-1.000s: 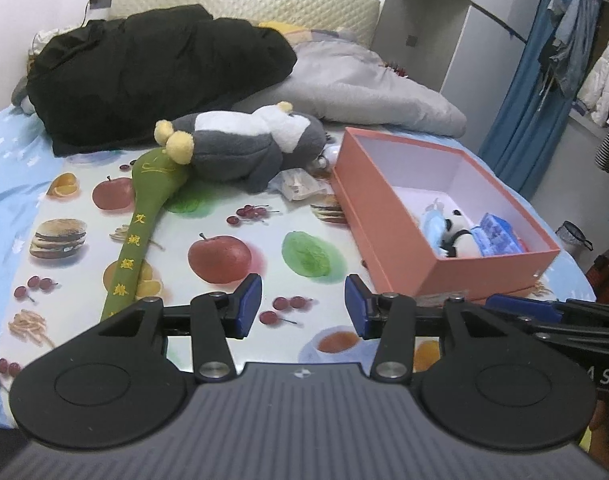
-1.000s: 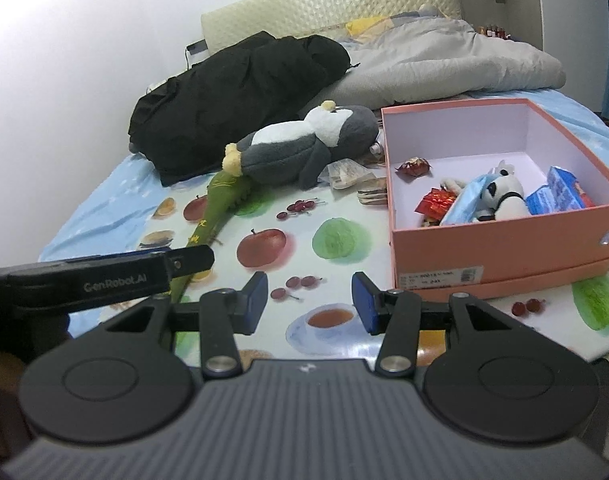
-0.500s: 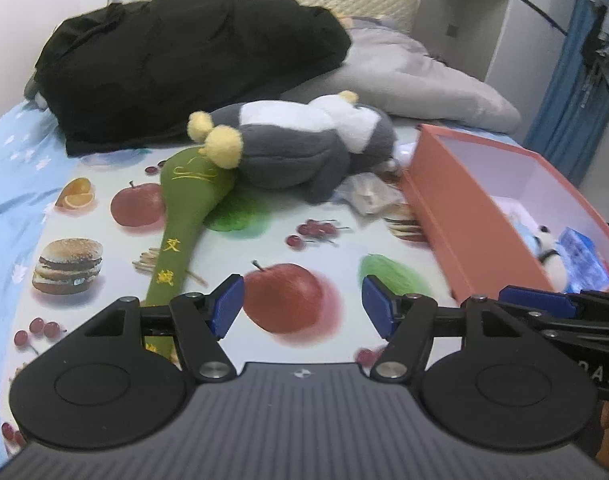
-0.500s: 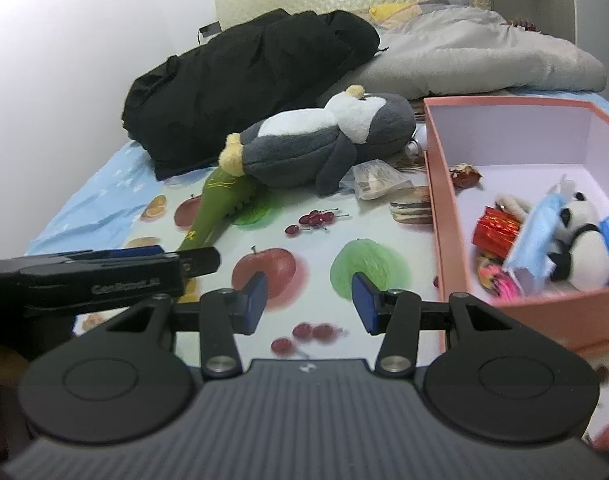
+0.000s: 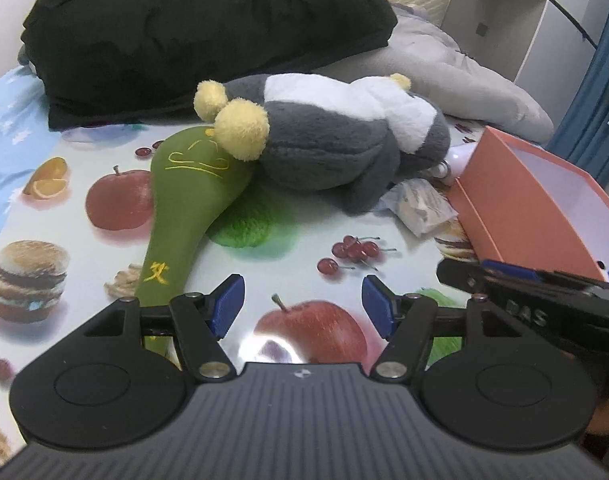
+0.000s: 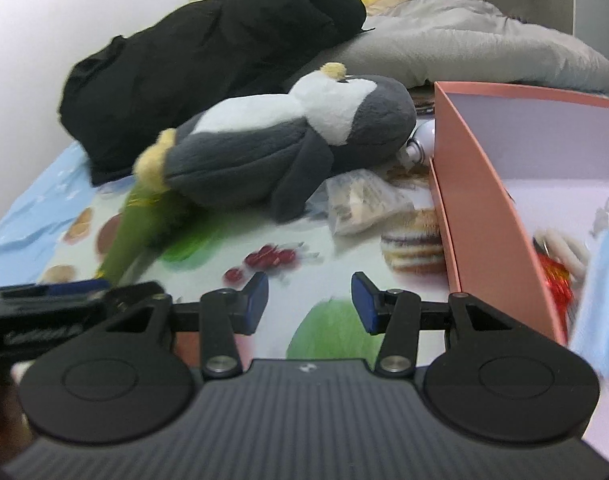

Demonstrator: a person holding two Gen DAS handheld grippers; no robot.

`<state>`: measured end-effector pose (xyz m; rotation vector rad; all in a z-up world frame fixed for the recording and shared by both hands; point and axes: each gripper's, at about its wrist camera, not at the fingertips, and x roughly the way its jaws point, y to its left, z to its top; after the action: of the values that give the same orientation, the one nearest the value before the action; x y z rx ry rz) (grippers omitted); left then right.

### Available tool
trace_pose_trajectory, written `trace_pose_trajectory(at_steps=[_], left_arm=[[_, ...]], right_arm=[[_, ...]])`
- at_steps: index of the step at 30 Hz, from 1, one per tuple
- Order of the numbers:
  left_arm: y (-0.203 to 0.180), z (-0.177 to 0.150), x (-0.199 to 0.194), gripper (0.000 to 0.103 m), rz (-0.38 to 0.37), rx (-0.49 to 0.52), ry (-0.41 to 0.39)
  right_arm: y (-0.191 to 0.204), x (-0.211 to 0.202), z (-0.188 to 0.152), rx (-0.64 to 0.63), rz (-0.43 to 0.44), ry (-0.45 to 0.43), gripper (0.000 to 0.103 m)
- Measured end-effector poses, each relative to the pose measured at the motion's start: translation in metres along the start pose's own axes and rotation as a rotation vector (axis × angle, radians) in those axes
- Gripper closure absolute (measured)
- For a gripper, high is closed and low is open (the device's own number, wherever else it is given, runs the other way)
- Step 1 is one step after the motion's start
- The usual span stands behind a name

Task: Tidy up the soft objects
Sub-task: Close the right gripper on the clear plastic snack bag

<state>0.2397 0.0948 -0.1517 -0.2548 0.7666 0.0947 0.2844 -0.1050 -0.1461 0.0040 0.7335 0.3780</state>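
Note:
A grey and white plush penguin [image 5: 336, 136] with yellow feet lies on its side on the fruit-print sheet, also in the right wrist view [image 6: 288, 144]. A green padded mallet [image 5: 188, 200] lies under its feet, also seen blurred in the right wrist view [image 6: 132, 236]. The pink box [image 5: 536, 200] stands to the right, its near wall in the right wrist view [image 6: 492, 216]. My left gripper [image 5: 303, 306] is open and empty, a short way in front of the plush. My right gripper [image 6: 309, 298] is open and empty, beside the box.
A black coat [image 5: 192, 28] and a grey quilt [image 5: 464, 80] are piled behind the plush. A clear snack bag [image 5: 420, 204] lies between plush and box. A small white bottle [image 6: 418, 142] lies by the box corner. The box holds wrapped items and a blue mask [image 6: 600, 304].
Both grippers have moved forward toward the plush penguin, which now looks much larger. Both stay open and empty.

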Motion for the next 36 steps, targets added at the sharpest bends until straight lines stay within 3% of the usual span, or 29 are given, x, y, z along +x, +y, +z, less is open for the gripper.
trace_pose_trajectory(at_steps=[7,11,17,27,36], left_arm=[[0.006,0.004,0.031,0.033,-0.001,-0.016,0.019],[0.007,0.003,0.037,0.033,-0.006,-0.016,0.027],[0.006,-0.001,0.038,0.033,-0.011,-0.017,0.036],[-0.001,0.001,0.006,0.033,-0.037,-0.036,0.008],[-0.017,-0.028,-0.049,0.033,-0.055,-0.017,0.001]], right_arm=[[-0.004,0.052,0.009,0.032,-0.058,0.0,0.058],[-0.004,0.065,0.011,0.031,-0.087,-0.01,0.068],[-0.007,0.073,0.014,0.04,-0.091,0.0,0.094],[-0.003,0.033,0.009,0.027,-0.072,-0.009,0.099],[0.005,-0.027,-0.027,-0.008,-0.037,0.028,0.1]])
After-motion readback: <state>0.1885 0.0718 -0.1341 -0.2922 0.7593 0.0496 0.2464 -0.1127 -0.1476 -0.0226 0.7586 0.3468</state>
